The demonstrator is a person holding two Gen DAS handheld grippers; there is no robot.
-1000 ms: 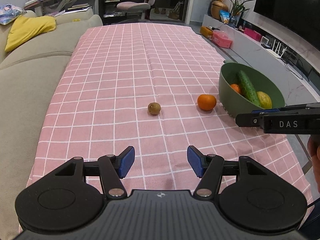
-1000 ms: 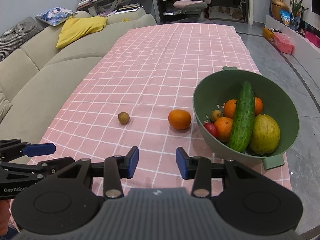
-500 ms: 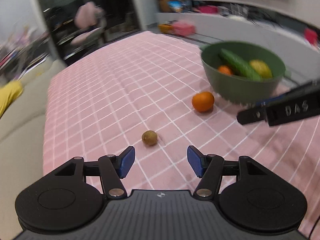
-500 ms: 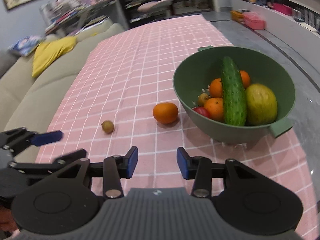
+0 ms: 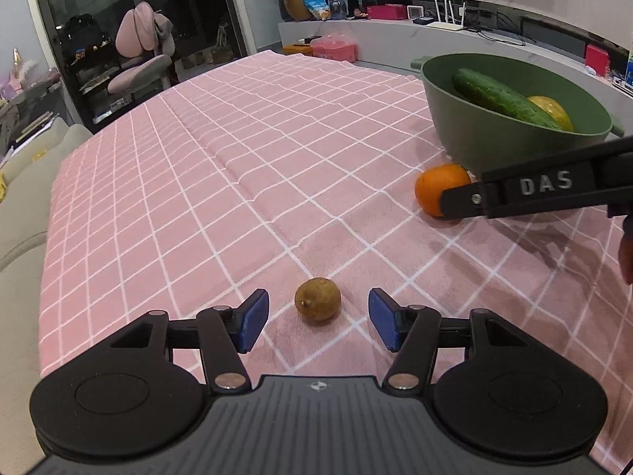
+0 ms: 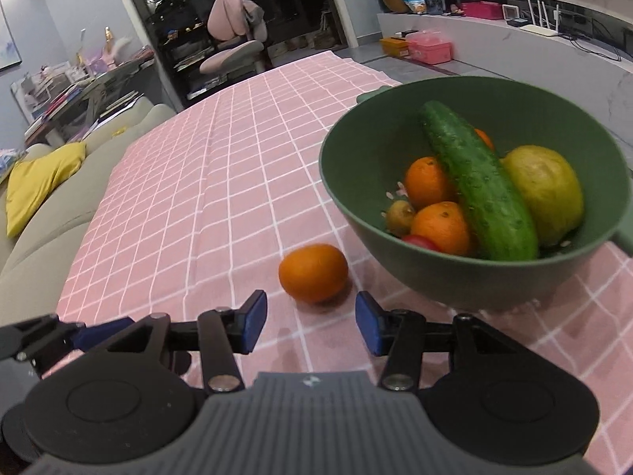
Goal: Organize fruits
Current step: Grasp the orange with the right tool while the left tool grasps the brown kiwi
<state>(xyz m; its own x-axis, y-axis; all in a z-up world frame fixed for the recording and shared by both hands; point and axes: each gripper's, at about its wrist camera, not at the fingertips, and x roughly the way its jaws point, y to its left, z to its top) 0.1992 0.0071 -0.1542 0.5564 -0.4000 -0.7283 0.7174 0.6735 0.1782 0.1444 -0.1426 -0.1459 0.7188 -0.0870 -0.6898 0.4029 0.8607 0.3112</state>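
Observation:
A small brown kiwi (image 5: 317,304) lies on the pink checked tablecloth (image 5: 237,182), just ahead of and between the blue pads of my open left gripper (image 5: 318,322). A loose orange (image 6: 313,273) lies beside the green bowl (image 6: 395,261), just ahead of my open right gripper (image 6: 310,326). The bowl holds a cucumber (image 6: 478,186), oranges (image 6: 441,227), a yellow-green fruit (image 6: 544,194), a small kiwi and something red. In the left wrist view the right gripper's finger (image 5: 526,192) partly covers the orange (image 5: 437,188) in front of the bowl (image 5: 474,142).
A beige sofa (image 6: 47,213) with a yellow cushion (image 6: 35,186) runs along the table's left side. The table's right edge lies just past the bowl. A pink chair (image 5: 138,67) and a low TV shelf (image 5: 474,35) stand beyond the table.
Both grippers have moved forward and down toward the table. The kiwi now lies between the left pads and the orange just ahead of the right pads. Both stay open.

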